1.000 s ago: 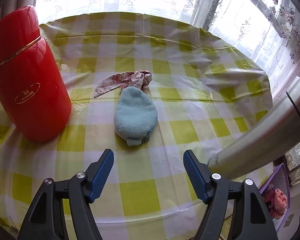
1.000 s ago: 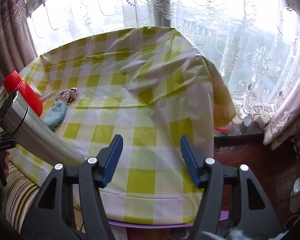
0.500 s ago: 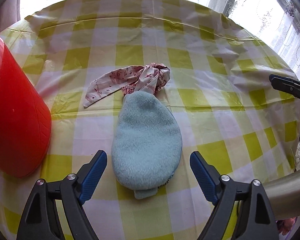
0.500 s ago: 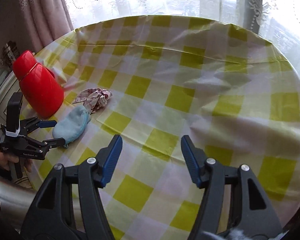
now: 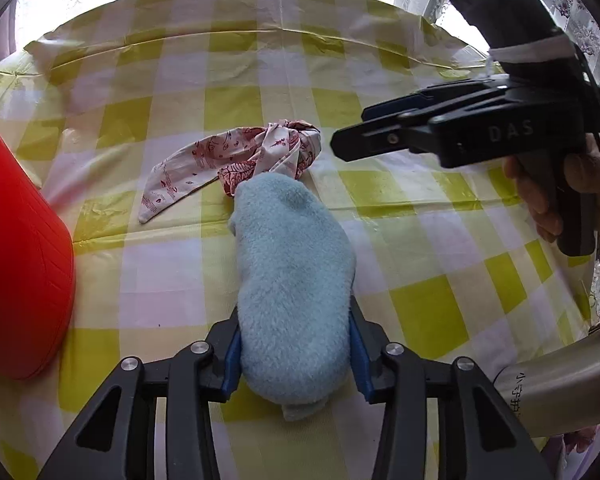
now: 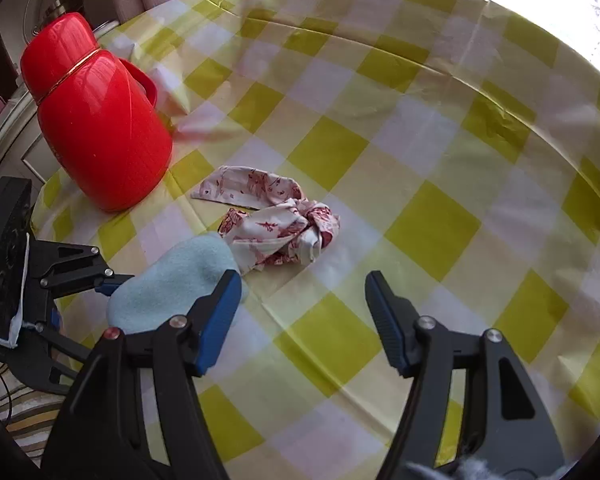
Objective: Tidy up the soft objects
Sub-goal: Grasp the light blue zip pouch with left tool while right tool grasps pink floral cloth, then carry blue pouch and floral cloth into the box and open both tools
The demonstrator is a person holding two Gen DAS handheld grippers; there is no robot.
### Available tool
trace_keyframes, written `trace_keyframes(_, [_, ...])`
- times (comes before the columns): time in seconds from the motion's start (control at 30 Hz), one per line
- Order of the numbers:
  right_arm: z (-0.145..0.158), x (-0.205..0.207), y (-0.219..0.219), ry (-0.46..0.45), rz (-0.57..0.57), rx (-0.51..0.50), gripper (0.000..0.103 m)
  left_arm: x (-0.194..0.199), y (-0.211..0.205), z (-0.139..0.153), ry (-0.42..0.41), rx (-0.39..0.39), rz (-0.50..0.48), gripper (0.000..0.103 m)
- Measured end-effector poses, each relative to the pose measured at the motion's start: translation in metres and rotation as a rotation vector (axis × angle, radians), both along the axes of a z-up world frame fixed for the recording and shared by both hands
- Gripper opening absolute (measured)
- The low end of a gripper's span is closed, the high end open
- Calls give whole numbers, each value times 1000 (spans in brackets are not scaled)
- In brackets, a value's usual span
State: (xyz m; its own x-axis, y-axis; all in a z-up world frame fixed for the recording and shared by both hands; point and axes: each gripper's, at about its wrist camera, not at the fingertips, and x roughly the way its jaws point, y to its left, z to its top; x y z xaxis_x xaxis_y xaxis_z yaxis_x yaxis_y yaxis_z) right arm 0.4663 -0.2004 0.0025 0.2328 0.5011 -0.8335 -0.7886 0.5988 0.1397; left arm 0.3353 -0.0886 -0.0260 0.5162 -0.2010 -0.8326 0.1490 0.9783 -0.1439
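A light-blue fleece pouch [image 5: 292, 248] lies on the yellow-checked tablecloth [image 5: 420, 208]. My left gripper [image 5: 294, 332] has both blue pads against the pouch's near end and its jaws are closing on it. Just past the pouch's far tip lies a knotted white-and-red patterned scarf [image 5: 240, 160]. In the right wrist view the pouch [image 6: 172, 284] and the scarf [image 6: 276, 224] sit ahead and to the left. My right gripper [image 6: 302, 284] hovers over bare cloth beside the scarf, its jaws opening with nothing between them. It also shows side-on as the right gripper [image 5: 352, 136], held by a hand [image 5: 540, 192].
A tall red thermos jug [image 6: 100, 120] stands left of the soft things, close to the table's edge. A shiny steel tube [image 5: 560, 380] crosses the lower right of the left wrist view. Lace curtains hang behind the round table.
My left gripper slid forward over the pouch and drew its jaws in onto it. My right gripper swung left and down from the table's edge to beside the scarf.
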Motion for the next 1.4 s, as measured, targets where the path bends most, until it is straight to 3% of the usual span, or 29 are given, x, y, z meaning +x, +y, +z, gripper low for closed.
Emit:
trace_keyframes(0.17, [-9,19,15,67,-13,69,68,-2,-1,1,-1,-7,7,44])
trace_keyframes(0.4, [-26,30,37,105,-17,59,68,-7,1,5,-13,15,20,44])
trace_keyframes(0.47, [-31,25,43,71,-5,3,57,-8,1,6,-19,23,24,43])
trace_keyframes(0.5, [-34,22,46,53,4,-27,31,-9,2,7,-19,23,27,43])
trace_keyframes(0.7, [-30,9,32,-1,-27,-13,22,-13,-2,12,-34,42,28,41])
trace_keyframes(0.93, [-1,2,-29,-63,-233,40,22,-27,-2,19,-44,40,21,36])
trace_keyframes(1.07, [15,-14,-73,-87,-356,52,22,-35,-3,20,-42,37,6,28])
trace_keyframes(1.4, [40,-97,-194,-110,-679,78,22,-71,-6,36,-72,27,-11,24])
